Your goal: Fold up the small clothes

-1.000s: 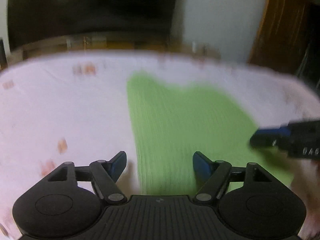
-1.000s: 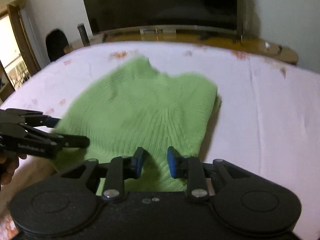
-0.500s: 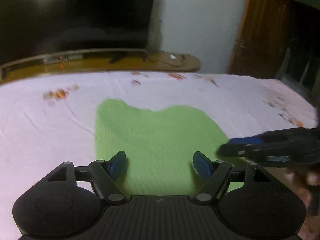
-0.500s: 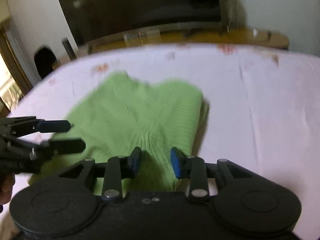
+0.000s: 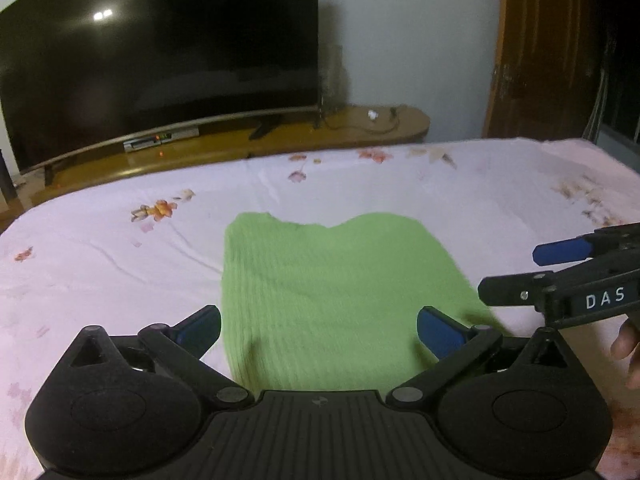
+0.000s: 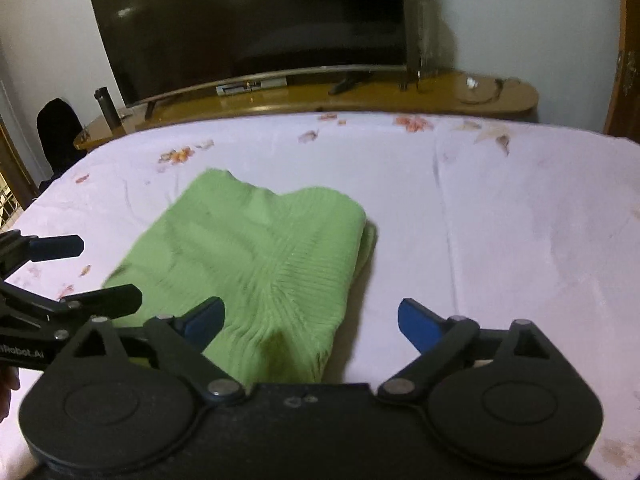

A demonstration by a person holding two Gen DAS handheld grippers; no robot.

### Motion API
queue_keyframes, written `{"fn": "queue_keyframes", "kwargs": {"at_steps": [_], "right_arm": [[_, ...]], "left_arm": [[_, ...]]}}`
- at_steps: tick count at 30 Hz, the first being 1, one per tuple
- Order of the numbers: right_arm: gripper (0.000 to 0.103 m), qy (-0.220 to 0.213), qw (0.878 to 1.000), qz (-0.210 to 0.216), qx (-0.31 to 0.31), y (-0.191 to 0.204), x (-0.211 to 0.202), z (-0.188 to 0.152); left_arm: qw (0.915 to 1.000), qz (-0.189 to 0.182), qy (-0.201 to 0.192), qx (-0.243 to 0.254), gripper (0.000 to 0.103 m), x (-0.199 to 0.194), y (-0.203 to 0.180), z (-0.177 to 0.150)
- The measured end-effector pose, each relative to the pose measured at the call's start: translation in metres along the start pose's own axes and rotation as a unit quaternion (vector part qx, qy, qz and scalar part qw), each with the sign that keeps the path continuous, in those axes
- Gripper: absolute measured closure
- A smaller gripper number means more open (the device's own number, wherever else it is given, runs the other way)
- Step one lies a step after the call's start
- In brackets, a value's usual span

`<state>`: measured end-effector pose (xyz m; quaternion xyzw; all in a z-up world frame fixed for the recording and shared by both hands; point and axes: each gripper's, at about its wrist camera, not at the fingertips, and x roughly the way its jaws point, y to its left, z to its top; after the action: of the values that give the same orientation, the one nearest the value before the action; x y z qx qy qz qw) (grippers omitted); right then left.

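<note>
The bed [image 6: 500,220], spread with a pale floral sheet, fills both views, with a dark television [image 6: 248,24] on a long wooden stand [image 6: 400,96] beyond its far edge. On the bed, toward its near side and left of its middle in the right wrist view, lies the green knitted garment [image 6: 260,248], already doubled over: a thick rolled edge runs along its right side and a notched edge faces the television. Its long axis appears to run from the near edge of the bed away toward the television, roughly in line with where both tools point. The left gripper [image 5: 318,330] sits at the garment's near end, its jaws opening wide with cloth lying below and between the blue pads but not pinched. The right gripper [image 6: 310,320] is also at the near end, toward the folded right side; its jaws are opening too, one pad over the knit, the other over bare sheet, nothing held. Both hands seem equally near, so the next fold, likely bringing the near end toward the television, would need fresh grips on the two near corners.
</note>
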<state>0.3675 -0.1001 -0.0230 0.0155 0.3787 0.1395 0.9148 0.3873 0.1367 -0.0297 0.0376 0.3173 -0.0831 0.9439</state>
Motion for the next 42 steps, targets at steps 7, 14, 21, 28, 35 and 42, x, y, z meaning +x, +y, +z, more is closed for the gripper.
{"fn": "queue_keyframes", "kwargs": {"at_steps": [7, 14, 21, 28, 35, 42], "right_arm": [[0.001, -0.081, 0.997, 0.001, 0.011, 0.007, -0.088, -0.012], [0.001, -0.086, 0.996, -0.022, -0.004, 0.016, -0.183, -0.078], [0.001, -0.082, 0.996, -0.036, -0.007, 0.03, -0.248, -0.139], [0.001, -0.107, 0.993, -0.041, -0.026, 0.05, -0.274, -0.149], [0.001, -0.132, 0.99, -0.043, -0.033, 0.063, -0.284, -0.141], [0.001, -0.141, 0.988, -0.039, -0.043, 0.07, -0.285, -0.136]], "left_arm": [[0.9993, 0.014, -0.032, -0.011, 0.0, -0.08, -0.023, -0.018], [0.9952, 0.037, -0.055, -0.071, 0.0, -0.181, -0.052, -0.074], [0.9945, 0.042, -0.058, -0.077, 0.0, -0.248, -0.08, -0.126], [0.9931, 0.05, -0.083, -0.067, 0.0, -0.28, -0.088, -0.128], [0.9908, 0.056, -0.102, -0.069, 0.0, -0.293, -0.087, -0.123], [0.9897, 0.059, -0.111, -0.068, 0.0, -0.298, -0.086, -0.118]]}}
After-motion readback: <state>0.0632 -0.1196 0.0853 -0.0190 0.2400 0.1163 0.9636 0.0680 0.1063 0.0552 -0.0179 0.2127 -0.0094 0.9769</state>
